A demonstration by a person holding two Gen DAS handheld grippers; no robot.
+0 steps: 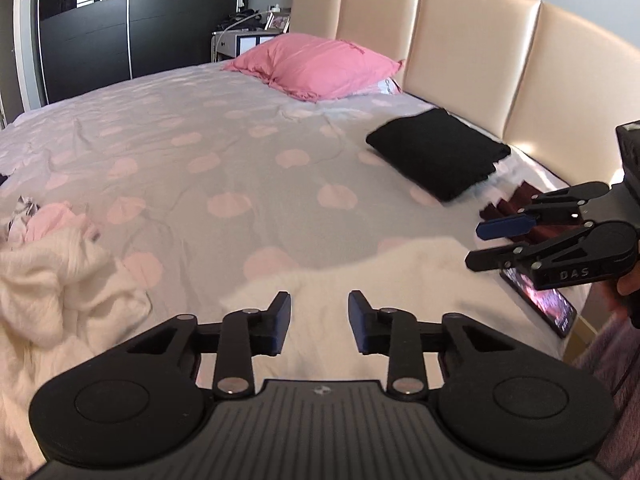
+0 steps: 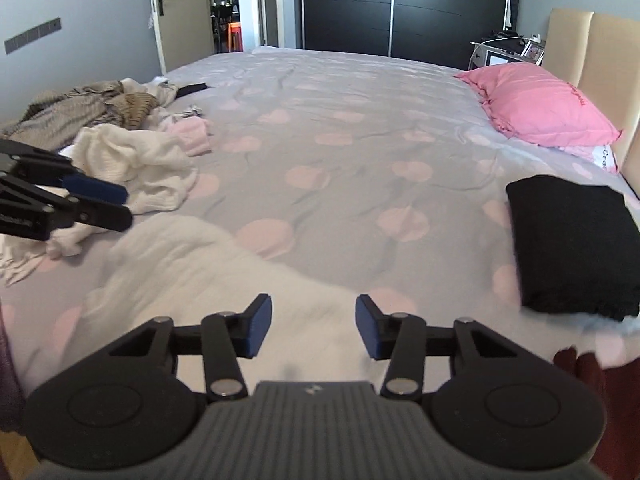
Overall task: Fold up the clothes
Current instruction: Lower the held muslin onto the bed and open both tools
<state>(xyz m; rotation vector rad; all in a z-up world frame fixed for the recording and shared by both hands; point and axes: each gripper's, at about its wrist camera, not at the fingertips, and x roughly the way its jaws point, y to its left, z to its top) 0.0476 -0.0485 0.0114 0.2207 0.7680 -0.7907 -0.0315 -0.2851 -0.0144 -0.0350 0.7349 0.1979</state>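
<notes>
Bedroom light falls across a wide bed with a grey, pink-dotted cover (image 1: 240, 152), a cream padded headboard (image 1: 460, 40) behind it and a dark sliding wardrobe (image 2: 380, 12) at the far wall. Nearest the cameras, a blurred white knitted garment (image 1: 400, 280) lies spread on the near edge of the bed, directly under both tools. The left tongs (image 1: 319, 322) are parted with nothing between the blue pads; the right tongs (image 2: 313, 328) are likewise parted and empty above the same white cloth. No pad appears to press on the fabric, though motion blur makes the contact hard to judge.

At the far right, near the headboard, a folded black garment (image 2: 576, 244) sits as a neat rectangle, which looks like finished work. A dark red pleated piece (image 1: 524, 208) lies just beside it, half hidden behind the right tool. To the left, a rumpled heap of cream, pink and brown clothes (image 2: 120, 140) remains unfolded. A pink pillow (image 1: 316, 64) rests by the headboard, and a dark phone with a lit screen (image 1: 540, 300) lies at the right edge.

By this reading, the white garment is the one in hand, and most of the pile is left.
</notes>
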